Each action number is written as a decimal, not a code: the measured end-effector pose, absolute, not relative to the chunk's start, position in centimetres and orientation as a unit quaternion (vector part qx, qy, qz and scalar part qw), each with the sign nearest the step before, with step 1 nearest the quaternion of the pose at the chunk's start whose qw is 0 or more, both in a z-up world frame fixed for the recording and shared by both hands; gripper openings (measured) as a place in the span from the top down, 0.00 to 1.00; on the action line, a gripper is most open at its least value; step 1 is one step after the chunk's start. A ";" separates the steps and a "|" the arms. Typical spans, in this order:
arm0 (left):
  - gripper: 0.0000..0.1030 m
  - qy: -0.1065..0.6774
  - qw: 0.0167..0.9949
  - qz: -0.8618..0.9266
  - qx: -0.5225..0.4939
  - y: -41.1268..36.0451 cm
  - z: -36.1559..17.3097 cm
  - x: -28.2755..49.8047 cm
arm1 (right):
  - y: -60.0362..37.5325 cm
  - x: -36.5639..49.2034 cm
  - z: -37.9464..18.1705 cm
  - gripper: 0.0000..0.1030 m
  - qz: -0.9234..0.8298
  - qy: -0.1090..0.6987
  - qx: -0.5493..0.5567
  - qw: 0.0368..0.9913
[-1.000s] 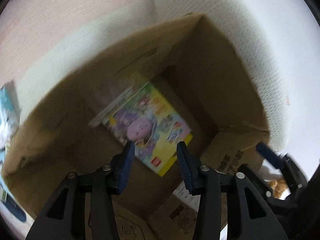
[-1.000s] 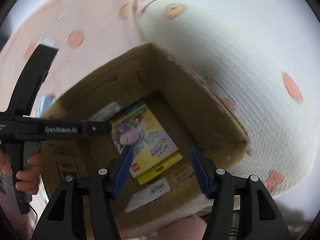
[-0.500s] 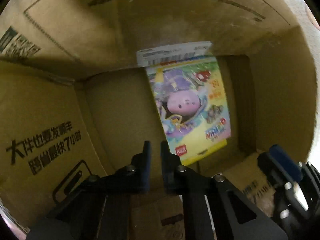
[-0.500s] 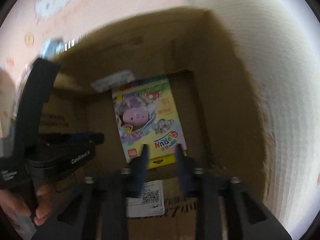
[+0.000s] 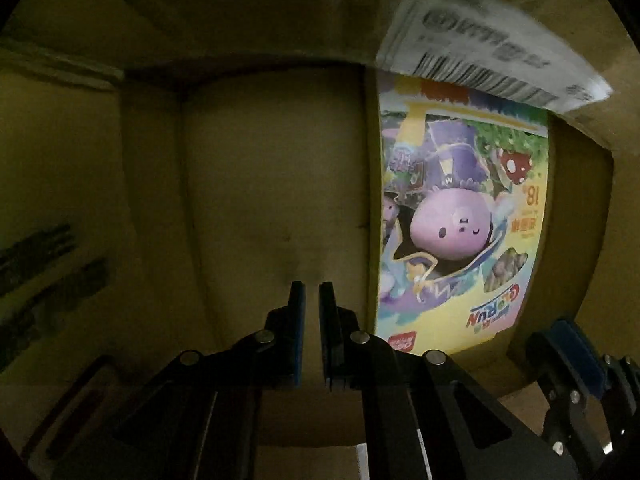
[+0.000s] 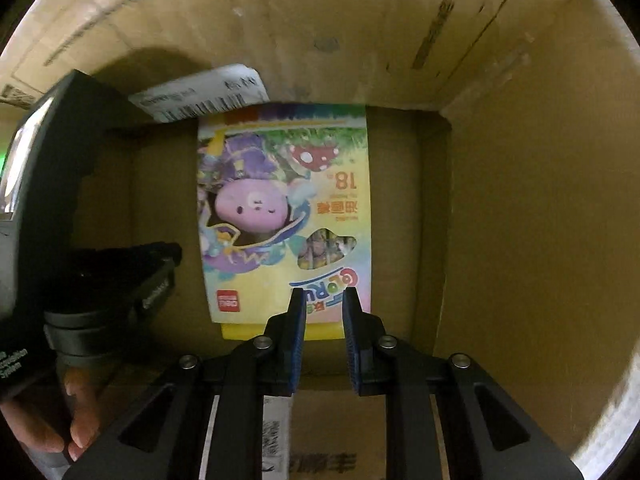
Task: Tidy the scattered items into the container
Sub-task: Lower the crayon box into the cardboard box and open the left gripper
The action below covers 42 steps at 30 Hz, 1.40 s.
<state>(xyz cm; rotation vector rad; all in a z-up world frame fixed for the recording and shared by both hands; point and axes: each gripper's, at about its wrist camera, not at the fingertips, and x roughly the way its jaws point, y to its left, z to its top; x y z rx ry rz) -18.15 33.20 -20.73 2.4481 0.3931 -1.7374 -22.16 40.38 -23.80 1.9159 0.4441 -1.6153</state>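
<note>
Fingers (image 5: 298,340) of the left gripper (image 5: 311,338) nearly together at lower centre of the left wrist view, only a thin slit between the blue pads, nothing held. Fingers (image 6: 296,344) of the right gripper (image 6: 322,342) a little apart at lower centre of the right wrist view, also holding nothing. Both reaching down inside a dim brown cardboard box (image 6: 520,200). Flat on the box floor, a colourful crayon pack (image 6: 286,216) with a pink round cartoon face, printed upside down; at centre in the right view, at right in the left view (image 5: 460,216). White barcode label (image 6: 200,92) on the far wall, just above the pack's top edge. Bare cardboard floor (image 5: 276,200) ahead of the left gripper. Left hand (image 6: 76,412) gripping its black handle at lower left of the right view.
</note>
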 end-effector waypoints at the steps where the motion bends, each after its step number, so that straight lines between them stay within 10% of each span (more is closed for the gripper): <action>1: 0.93 0.137 0.057 -0.569 0.809 33.1 -21.1 -18.2 | 40.5 -22.3 -24.1 0.85 -0.605 0.167 0.721 0.294; 25: 0.99 0.225 -0.078 -0.562 0.792 36.9 -21.1 -18.2 | 42.9 -22.4 -24.2 0.85 -0.589 0.184 0.746 0.252; 27: 0.92 0.220 -0.086 -0.557 0.796 36.8 -20.4 -17.8 | 43.0 -22.2 -23.6 0.85 -0.590 0.186 0.747 0.245; 31: 0.46 0.226 -0.090 -0.570 0.785 36.2 -18.1 -17.0 | 43.6 -21.6 -21.1 0.85 -0.601 0.180 0.743 0.233; 38: 0.40 0.230 -0.159 -0.594 0.754 35.3 -12.4 -15.6 | 45.7 -20.0 -13.7 0.78 -0.660 0.122 0.725 0.156; 42: 0.38 0.222 -0.209 -0.628 0.716 34.3 -10.9 -14.8 | 45.1 -17.7 -8.3 0.48 -0.706 0.107 0.687 0.136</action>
